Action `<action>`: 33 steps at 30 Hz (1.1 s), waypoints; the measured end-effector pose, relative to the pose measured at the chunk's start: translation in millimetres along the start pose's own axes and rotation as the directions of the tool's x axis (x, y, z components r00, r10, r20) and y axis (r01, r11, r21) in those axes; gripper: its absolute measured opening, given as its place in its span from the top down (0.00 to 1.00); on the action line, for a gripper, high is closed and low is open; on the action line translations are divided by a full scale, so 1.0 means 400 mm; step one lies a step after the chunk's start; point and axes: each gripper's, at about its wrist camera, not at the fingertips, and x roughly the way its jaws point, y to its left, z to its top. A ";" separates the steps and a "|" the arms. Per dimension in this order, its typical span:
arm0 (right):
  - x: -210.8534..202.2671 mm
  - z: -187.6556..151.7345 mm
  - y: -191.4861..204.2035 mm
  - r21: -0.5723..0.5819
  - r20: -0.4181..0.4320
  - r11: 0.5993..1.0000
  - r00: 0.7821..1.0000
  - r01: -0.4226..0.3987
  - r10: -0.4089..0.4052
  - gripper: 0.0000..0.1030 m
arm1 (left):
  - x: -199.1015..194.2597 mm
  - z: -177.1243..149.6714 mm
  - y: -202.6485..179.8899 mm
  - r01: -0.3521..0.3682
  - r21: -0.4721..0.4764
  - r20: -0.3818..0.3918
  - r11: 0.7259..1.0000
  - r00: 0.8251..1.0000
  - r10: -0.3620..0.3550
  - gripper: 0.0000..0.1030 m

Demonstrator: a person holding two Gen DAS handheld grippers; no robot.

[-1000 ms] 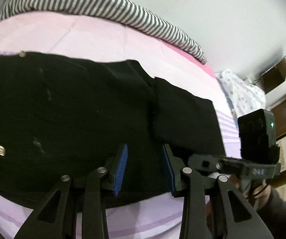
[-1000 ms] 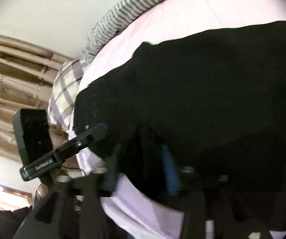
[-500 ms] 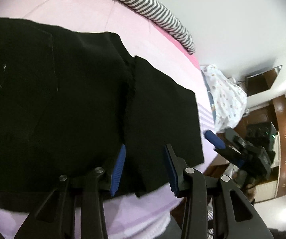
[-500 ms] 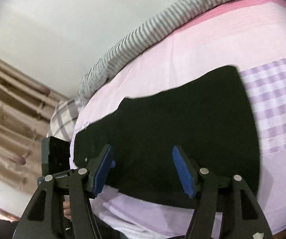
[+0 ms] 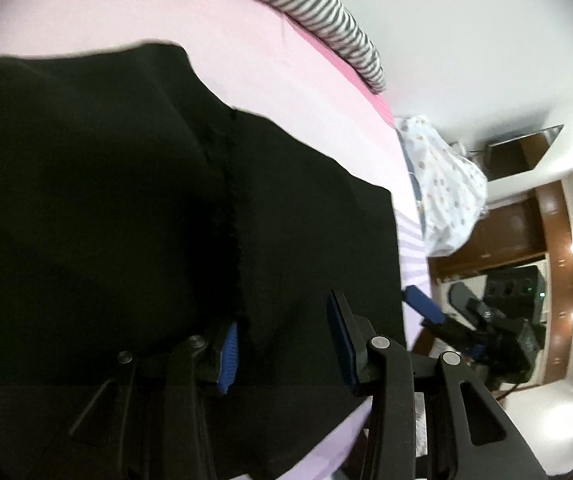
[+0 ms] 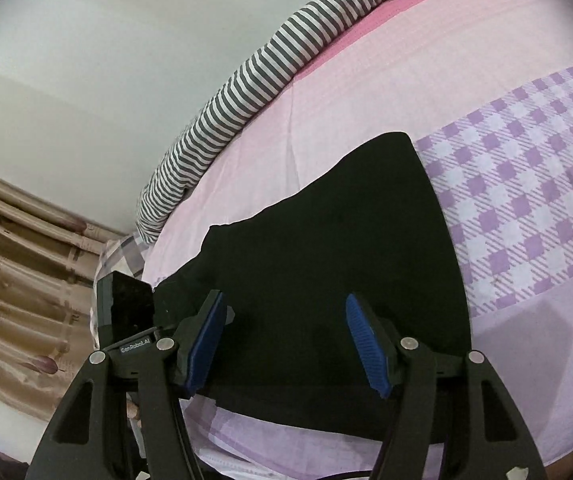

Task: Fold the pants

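Black pants lie flat on a pink and lilac bed sheet, with a folded layer edge running down the middle. My left gripper is open and empty, low over the near edge of the pants beside that layer edge. My right gripper is open and empty, above the near edge of the pants at their other end. The right gripper also shows off the bed edge in the left wrist view. The left gripper's body shows in the right wrist view.
A grey-and-white striped bolster lies along the far side of the bed by the wall. A checked lilac patch of sheet lies right of the pants. A dotted white cloth and brown furniture stand beyond the bed. Curtains hang at left.
My left gripper has moved closer and lower over the pants, toward their right end. My right gripper has let go, opened and pulled back from the cloth.
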 end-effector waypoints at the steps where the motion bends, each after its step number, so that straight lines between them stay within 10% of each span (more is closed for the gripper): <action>1: 0.003 0.001 -0.003 0.002 -0.004 1.000 1.000 0.004 -0.004 0.41 | -0.002 -0.003 -0.004 -0.013 0.009 0.008 1.000 1.000 0.013 0.81; 16: 0.048 -0.013 -0.005 -0.052 -0.046 0.986 0.986 0.159 -0.162 0.43 | -0.031 -0.020 -0.030 -0.238 0.095 0.069 0.967 0.970 0.232 0.97; 24: 0.070 -0.016 0.002 -0.097 -0.073 0.968 0.969 0.230 -0.237 0.43 | -0.043 -0.022 -0.032 -0.288 0.085 0.074 0.954 0.957 0.282 0.84; 30: 0.073 0.065 0.033 -0.209 0.013 0.924 0.945 0.321 -0.326 0.43 | -0.114 -0.058 -0.102 -0.420 0.194 0.221 0.887 0.899 0.377 0.78; 33: 0.093 0.117 0.032 -0.238 0.033 0.906 0.935 0.350 -0.353 0.43 | -0.114 -0.098 -0.152 -0.400 0.295 0.234 0.868 0.911 0.340 0.70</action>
